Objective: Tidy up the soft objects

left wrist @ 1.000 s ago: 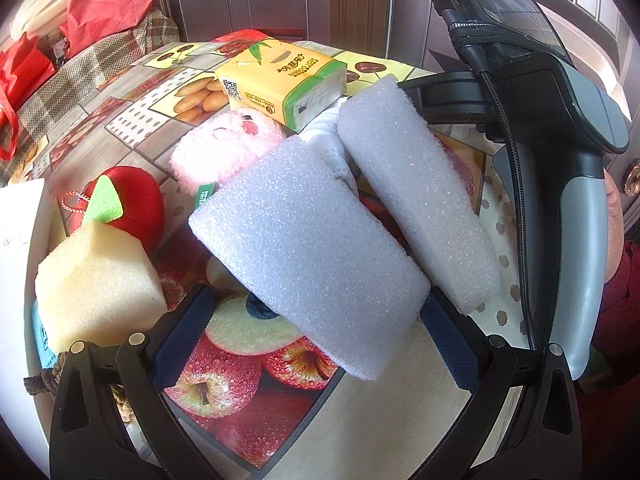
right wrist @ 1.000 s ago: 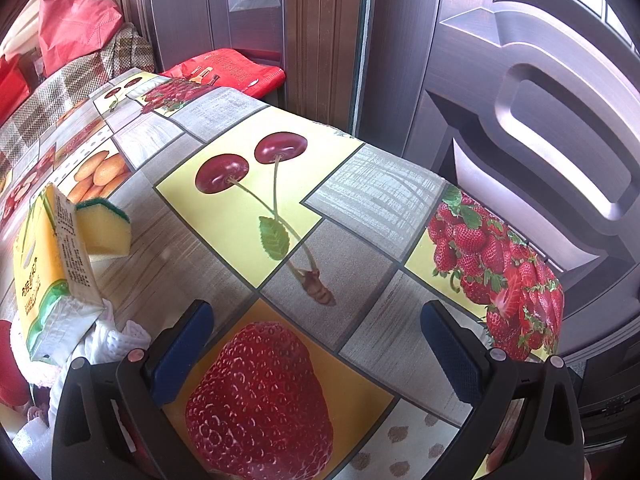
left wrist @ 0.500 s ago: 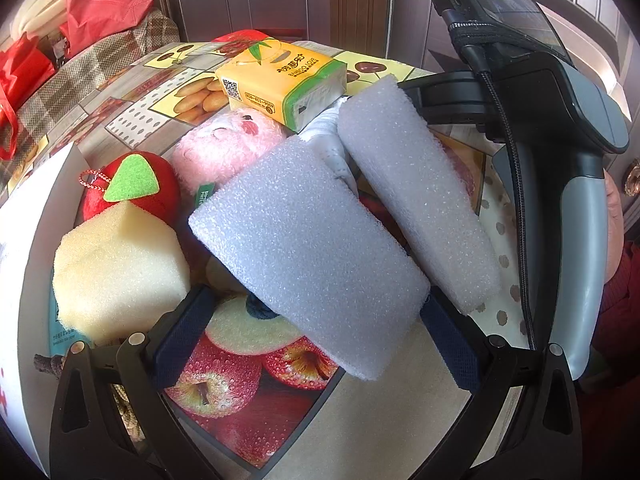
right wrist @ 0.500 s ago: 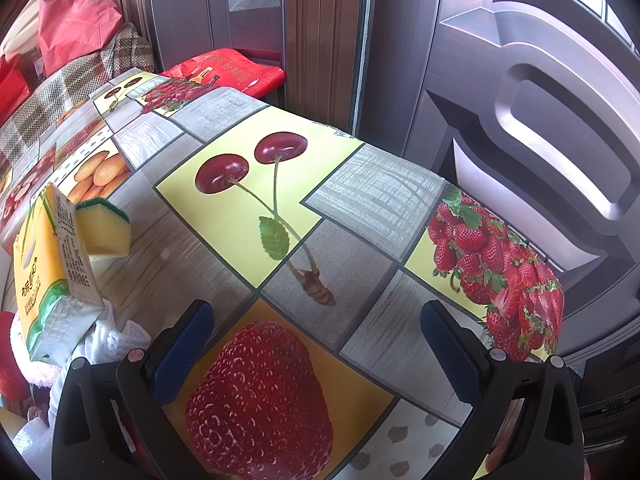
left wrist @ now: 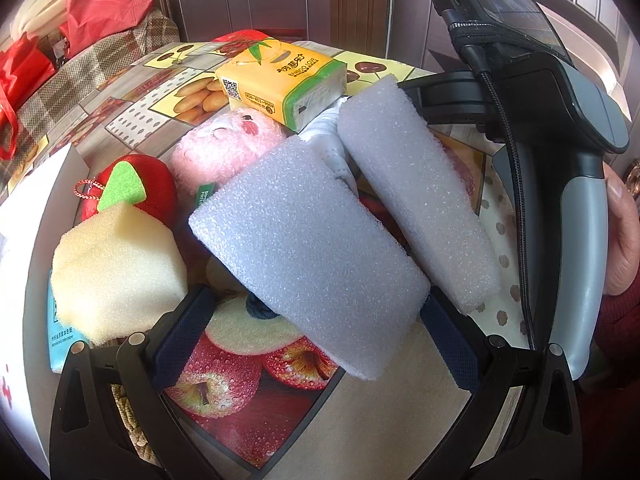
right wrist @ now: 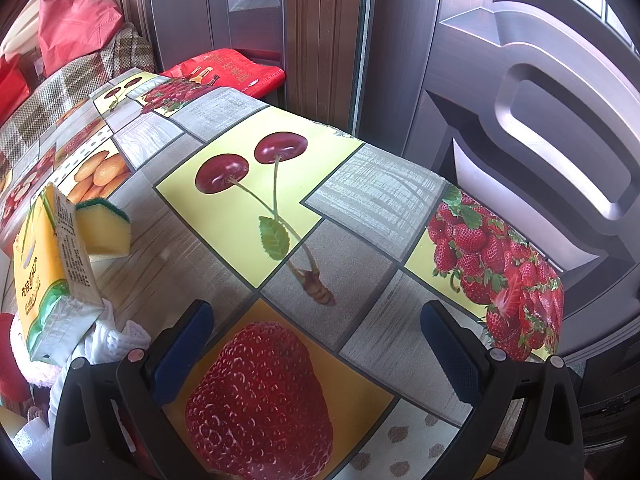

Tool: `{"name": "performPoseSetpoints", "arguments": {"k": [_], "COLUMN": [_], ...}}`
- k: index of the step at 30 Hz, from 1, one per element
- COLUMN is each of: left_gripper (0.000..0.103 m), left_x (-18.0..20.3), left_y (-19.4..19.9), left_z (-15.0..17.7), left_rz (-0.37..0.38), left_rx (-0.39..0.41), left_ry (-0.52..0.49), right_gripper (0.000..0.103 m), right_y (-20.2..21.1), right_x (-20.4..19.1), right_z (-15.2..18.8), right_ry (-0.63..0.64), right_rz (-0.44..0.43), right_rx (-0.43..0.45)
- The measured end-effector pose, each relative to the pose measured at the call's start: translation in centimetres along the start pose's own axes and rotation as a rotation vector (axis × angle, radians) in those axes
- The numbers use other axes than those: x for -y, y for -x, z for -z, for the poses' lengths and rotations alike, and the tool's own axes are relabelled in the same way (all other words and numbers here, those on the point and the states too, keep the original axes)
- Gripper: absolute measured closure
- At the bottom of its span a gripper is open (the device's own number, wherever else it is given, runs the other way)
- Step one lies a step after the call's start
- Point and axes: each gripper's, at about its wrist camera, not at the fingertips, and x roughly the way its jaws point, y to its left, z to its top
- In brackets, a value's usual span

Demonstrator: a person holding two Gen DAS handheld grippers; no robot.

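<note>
Swinging leftward across the pile, the left tongs (left wrist: 312,332) now bring the yellow sponge block (left wrist: 116,272) and red plush apple (left wrist: 132,192) closer to their left finger. They gape open around the near white foam block (left wrist: 308,256), not yet squeezing. The right tongs (right wrist: 316,348), open and empty, hover unmoved over bare tabletop (right wrist: 360,256), so sorting has likely barely begun.

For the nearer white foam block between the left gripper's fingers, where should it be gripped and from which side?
Grip the nearer white foam block across its short width at the near end, coming straight along the left gripper. Its long flat sides already run roughly parallel between the open fingers, and that end stands clear of the second white foam block and the pale yellow sponge cube. Squeeze lightly, since foam probably compresses.
</note>
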Motion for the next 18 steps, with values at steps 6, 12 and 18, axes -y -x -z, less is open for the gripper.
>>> {"name": "performPoseSetpoints", "arguments": {"k": [6,12,18], "left_gripper": [0.001,0.001,0.001], "left_x": [0.24,0.29,0.87], "left_y": [-0.01,-0.03,0.54], "left_z": [0.05,0.02,0.12], "left_rz": [0.0,0.0,-0.001], "left_rx": [0.002,0.002,0.002], "left_ry": [0.0,0.0,-0.002], "right_gripper": [0.0,0.0,0.0], "right_y": [0.01,-0.09,0.04], "right_x": [-0.01,0.1,-0.21], "right_z": [0.01,0.17,-0.06], "right_ry": [0.0,0.002,-0.008], "right_rz": [0.0,0.004,0.007], "right_rx": [0.0,0.001,0.005]}}
